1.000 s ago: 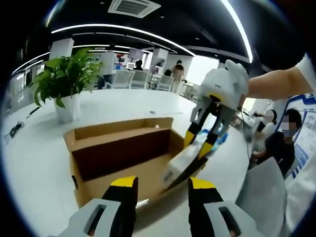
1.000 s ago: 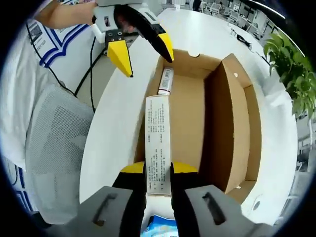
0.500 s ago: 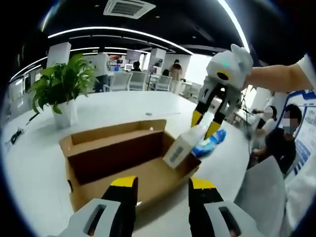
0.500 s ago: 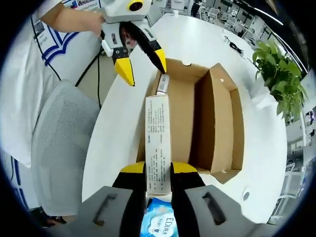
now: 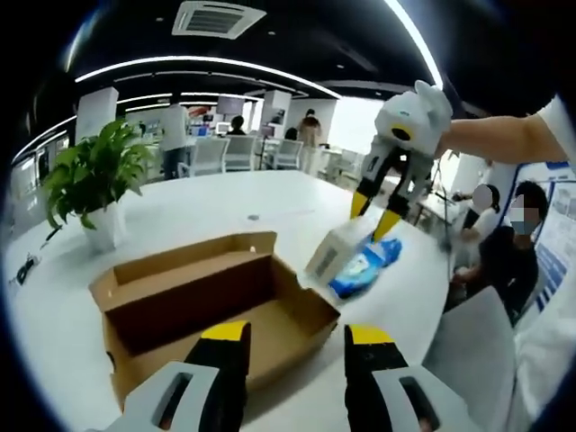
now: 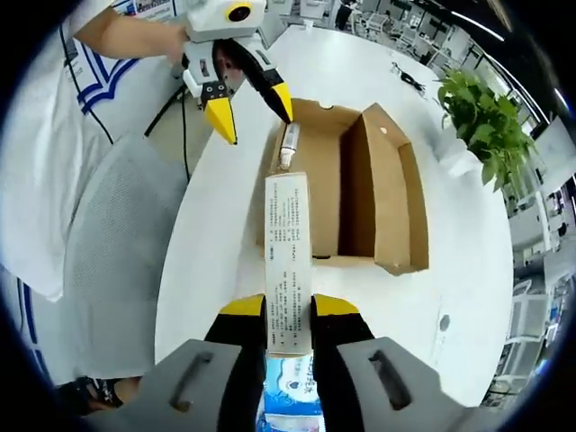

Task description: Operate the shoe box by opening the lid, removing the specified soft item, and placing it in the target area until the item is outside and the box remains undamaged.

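Extraction is looking mostly finished: the right gripper (image 6: 288, 310) is gripping a long white carton (image 6: 287, 247) between its jaws, and the carton is hanging clear of the shoe box (image 6: 340, 184), out over the white table (image 6: 211, 270) beside the box's near end. In the left gripper view, that same gripper (image 5: 376, 216) is showing at the upper right, holding the carton (image 5: 335, 252) just above a blue-and-white soft pack (image 5: 364, 267) that is lying on the table (image 5: 207, 211) close to the box's corner. The cardboard box (image 5: 193, 301) is standing open, its lid folded back and its walls looking intact. A small tube-like item (image 6: 287, 148) is lying inside against one wall, so the box is not quite empty. The left gripper (image 5: 292, 333) is hovering near the box with its jaws apart and nothing between them; it (image 6: 243, 103) is also visible from the right gripper view, poised over the box's far end. What seems to be remaining is setting the carton down in the target area, which I cannot identify for certain, and releasing it.
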A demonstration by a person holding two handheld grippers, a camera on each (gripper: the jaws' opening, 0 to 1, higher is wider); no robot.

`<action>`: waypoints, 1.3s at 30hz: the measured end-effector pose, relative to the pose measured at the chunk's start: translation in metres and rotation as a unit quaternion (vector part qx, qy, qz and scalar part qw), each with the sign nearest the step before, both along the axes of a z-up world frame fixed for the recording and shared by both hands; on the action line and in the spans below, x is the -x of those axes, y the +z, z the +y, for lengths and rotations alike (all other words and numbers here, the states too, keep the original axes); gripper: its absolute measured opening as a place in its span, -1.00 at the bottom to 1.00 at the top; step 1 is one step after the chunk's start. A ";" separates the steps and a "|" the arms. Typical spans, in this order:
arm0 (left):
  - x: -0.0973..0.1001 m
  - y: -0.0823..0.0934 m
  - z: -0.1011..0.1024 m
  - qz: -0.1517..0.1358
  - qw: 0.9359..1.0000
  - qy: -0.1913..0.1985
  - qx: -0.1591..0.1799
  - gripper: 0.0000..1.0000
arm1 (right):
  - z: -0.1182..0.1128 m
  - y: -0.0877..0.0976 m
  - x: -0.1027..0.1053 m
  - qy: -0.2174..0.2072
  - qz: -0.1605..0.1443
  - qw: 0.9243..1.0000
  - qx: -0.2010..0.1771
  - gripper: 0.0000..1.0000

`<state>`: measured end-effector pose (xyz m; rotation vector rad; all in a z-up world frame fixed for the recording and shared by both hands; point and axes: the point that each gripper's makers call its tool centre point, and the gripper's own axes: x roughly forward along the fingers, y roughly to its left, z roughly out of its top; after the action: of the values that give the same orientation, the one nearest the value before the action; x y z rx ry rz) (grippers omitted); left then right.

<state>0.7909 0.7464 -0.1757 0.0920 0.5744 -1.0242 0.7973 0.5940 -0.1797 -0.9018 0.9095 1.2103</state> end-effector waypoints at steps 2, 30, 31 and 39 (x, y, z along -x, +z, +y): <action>0.002 0.001 -0.009 -0.001 1.000 -0.005 0.002 -0.16 | -0.011 0.002 0.010 -0.008 0.000 1.000 0.003 -0.70; 0.031 0.007 -0.102 0.000 0.999 -0.027 -0.020 -0.12 | -0.207 -0.007 0.014 -0.078 -0.001 0.996 0.045 -0.70; 0.032 0.006 -0.105 0.001 0.999 -0.027 -0.023 -0.12 | -0.212 -0.008 0.013 -0.079 -0.002 0.996 0.046 -0.70; 0.034 0.006 -0.125 0.007 0.999 -0.017 -0.028 -0.12 | -0.254 -0.017 0.012 -0.086 0.005 0.995 0.051 -0.69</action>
<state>0.7569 0.6217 -0.1696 0.1456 0.6156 -1.0433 0.7849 0.3402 -0.1965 -0.8790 1.0430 1.0291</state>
